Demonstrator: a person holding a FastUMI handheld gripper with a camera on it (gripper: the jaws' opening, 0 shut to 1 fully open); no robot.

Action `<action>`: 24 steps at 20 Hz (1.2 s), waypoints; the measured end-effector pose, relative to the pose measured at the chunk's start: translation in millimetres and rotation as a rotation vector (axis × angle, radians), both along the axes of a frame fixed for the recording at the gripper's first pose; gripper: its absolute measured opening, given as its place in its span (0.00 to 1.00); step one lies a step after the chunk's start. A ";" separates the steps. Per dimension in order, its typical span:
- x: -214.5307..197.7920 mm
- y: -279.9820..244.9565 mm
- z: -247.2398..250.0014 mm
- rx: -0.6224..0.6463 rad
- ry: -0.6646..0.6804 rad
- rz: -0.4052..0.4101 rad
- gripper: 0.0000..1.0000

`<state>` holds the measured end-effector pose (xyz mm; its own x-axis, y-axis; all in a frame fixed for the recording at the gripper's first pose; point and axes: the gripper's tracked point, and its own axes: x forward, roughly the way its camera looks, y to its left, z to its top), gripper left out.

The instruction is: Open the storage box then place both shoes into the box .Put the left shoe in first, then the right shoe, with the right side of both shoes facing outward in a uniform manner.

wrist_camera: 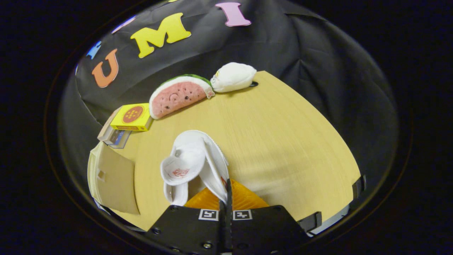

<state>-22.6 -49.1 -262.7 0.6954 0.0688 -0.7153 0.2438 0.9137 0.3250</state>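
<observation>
Gripper view: gripper (227, 189) fingers clamped on white slipper (194, 163), orange sole, red print inside.

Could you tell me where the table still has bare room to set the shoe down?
Most room lies on the table beyond the shut tool holding the slipper. Crowded: the rim with box, watermelon and white plush.

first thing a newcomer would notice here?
Probably the white shoe dangling just ahead of the gripper, whose fingers pinch its edge, with an orange sole showing beneath. Next, beyond it at the wooden table's far edge, the plush watermelon slice beside a white plush.
</observation>
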 end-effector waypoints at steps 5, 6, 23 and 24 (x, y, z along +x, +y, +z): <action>-17.7 60.2 54.9 0.004 -0.044 -0.069 0.00; -22.0 78.2 63.4 0.023 -0.046 -0.082 0.00; -3.4 368.4 154.3 0.116 -0.141 -0.022 0.00; -0.4 374.5 149.3 0.122 -0.134 -0.035 0.00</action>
<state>-22.9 325.4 -113.4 0.7872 0.1236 -0.6042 0.2221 0.8571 0.4647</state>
